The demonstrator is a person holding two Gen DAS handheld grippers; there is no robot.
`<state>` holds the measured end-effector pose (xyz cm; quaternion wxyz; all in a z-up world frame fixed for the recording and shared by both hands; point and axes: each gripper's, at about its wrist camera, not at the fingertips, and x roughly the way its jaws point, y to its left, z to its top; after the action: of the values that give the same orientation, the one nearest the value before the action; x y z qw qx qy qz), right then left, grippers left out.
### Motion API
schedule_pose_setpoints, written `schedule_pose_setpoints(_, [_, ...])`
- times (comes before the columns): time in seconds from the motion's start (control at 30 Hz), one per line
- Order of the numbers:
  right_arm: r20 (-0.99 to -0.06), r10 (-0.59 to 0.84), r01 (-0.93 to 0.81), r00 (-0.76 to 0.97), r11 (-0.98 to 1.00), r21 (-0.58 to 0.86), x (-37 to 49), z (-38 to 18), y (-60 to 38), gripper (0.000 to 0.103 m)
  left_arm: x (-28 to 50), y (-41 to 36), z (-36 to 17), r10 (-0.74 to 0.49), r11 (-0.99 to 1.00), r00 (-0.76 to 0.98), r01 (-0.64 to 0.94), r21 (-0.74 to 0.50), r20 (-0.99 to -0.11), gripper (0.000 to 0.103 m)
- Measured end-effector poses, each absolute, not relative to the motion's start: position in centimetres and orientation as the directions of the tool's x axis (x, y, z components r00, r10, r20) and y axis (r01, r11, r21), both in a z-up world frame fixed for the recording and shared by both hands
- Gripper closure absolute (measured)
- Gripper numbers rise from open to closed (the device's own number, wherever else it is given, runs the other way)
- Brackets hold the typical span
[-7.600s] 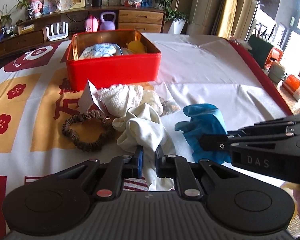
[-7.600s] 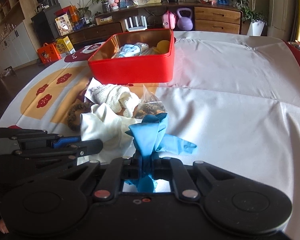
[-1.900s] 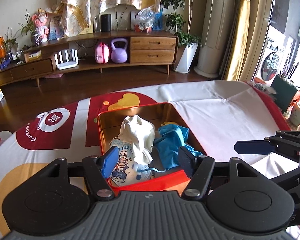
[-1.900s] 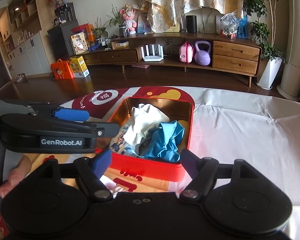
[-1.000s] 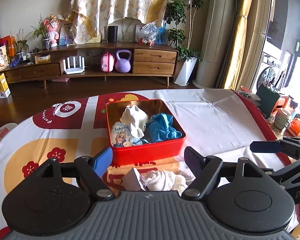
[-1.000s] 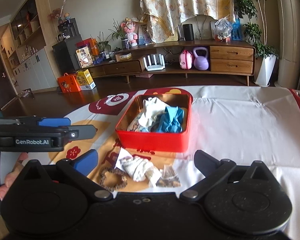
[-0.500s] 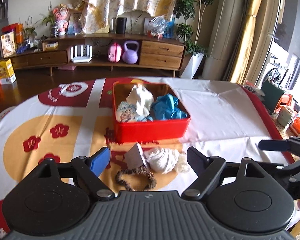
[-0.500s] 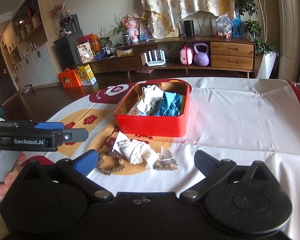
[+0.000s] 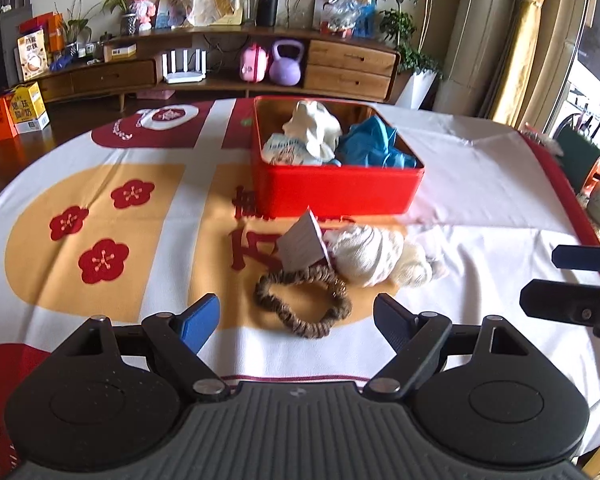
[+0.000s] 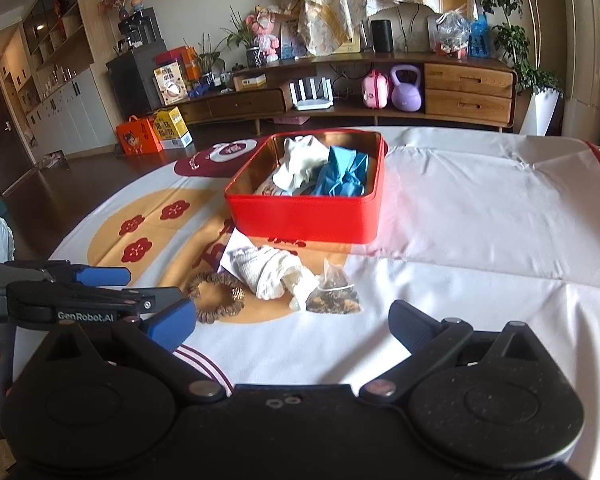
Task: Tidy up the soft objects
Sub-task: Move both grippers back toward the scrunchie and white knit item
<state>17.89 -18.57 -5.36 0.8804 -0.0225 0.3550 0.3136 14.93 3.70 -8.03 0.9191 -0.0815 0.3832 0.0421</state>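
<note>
A red tin box [image 9: 340, 194] [image 10: 308, 218] on the table holds a white glove [image 9: 314, 128] [image 10: 300, 162], a blue glove [image 9: 374, 146] [image 10: 342, 178] and a printed pouch [image 9: 286, 150]. In front of it lie a white towel bundle with a card tag [image 9: 366, 254] [image 10: 274, 270], a brown scrunchie [image 9: 302, 300] [image 10: 216, 296] and a clear bag of brown bits [image 10: 334, 296]. My left gripper [image 9: 296, 322] is open and empty, just before the scrunchie. My right gripper [image 10: 292, 322] is open and empty, before the towel and bag.
The table wears a white cloth [image 10: 480, 220] with red and yellow print. The right gripper shows at the right edge of the left wrist view [image 9: 580, 280], the left gripper at the left of the right wrist view [image 10: 92, 292]. A sideboard [image 10: 380, 92] stands behind.
Both grippers have drawn back from the box and come lower toward the table's near side. The scrunchie and towel bundle now sit closer in front of the open jaws.
</note>
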Motion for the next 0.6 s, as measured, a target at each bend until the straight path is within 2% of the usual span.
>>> schedule_pose_setpoints(0.6, [-0.673, 0.58, -0.656, 0.46, 0.732, 0.183, 21.4, -6.7, -14.0, 0.004, 16.3, 2.3, -12.3, 0.013, 0.993, 0.696, -0.092, -0.072, -0.718, 0.019])
